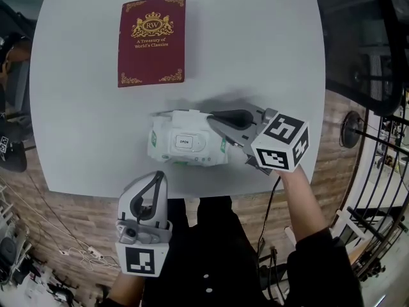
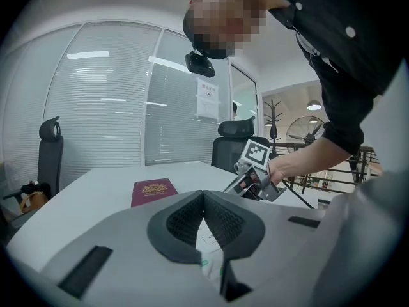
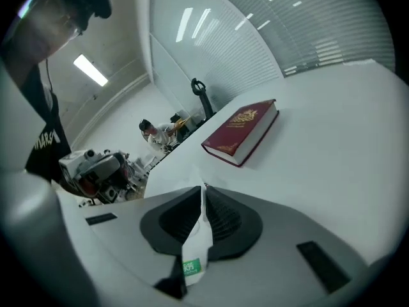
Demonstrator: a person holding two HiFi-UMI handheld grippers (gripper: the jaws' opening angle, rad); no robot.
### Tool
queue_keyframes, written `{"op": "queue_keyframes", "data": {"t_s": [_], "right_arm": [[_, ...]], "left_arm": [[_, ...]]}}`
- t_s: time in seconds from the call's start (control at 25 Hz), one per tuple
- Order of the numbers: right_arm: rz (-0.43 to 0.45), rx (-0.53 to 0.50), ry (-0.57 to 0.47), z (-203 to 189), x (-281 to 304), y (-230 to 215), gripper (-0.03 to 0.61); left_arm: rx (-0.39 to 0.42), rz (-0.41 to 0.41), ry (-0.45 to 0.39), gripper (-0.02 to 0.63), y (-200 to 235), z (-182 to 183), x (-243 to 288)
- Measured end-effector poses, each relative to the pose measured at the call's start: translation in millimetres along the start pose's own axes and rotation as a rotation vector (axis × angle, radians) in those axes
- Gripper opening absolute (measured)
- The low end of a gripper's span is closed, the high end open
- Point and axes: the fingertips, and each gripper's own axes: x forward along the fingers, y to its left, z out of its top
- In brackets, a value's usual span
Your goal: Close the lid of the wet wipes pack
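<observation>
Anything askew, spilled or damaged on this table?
Nothing spilled or damaged. One oddity: the right gripper pinches the end film of the wet wipes pack in its jaws, not the lid, which already looks shut. The book lies flat.

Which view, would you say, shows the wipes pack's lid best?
Head view: the white plastic lid faces the camera. Left gripper view: a sliver past the jaws. Right gripper view: only the soft white pack, edge pinched.
</observation>
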Motion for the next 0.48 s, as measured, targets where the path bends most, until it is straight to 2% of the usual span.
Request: {"op": "queue_keyframes", "data": {"t_s": [0.16,0.32,0.4,0.48], "right_arm": [[-0.062,-0.273,0.0,3.5,-3.1,21.5,0.041],[-0.152,-0.583,0.063,-5.4,-3.3,44.3,0.041],[-0.179,-0.676,0.088,-14.4,-1.4,53.5,0.043],[-0.172,-0.719,0.113,-24.6,2.6,61.2,0.044]], "left_arm": [[0.009,0.01,-0.015,0.015,4.0,8.9,-8.3],[0.021,0.016,-0.02,0.015,8.9,13.9,-17.0],[0.024,0.019,-0.019,0.015,10.2,13.8,-20.6],[0.024,0.024,-0.016,0.015,11.2,12.3,-23.5]]}}
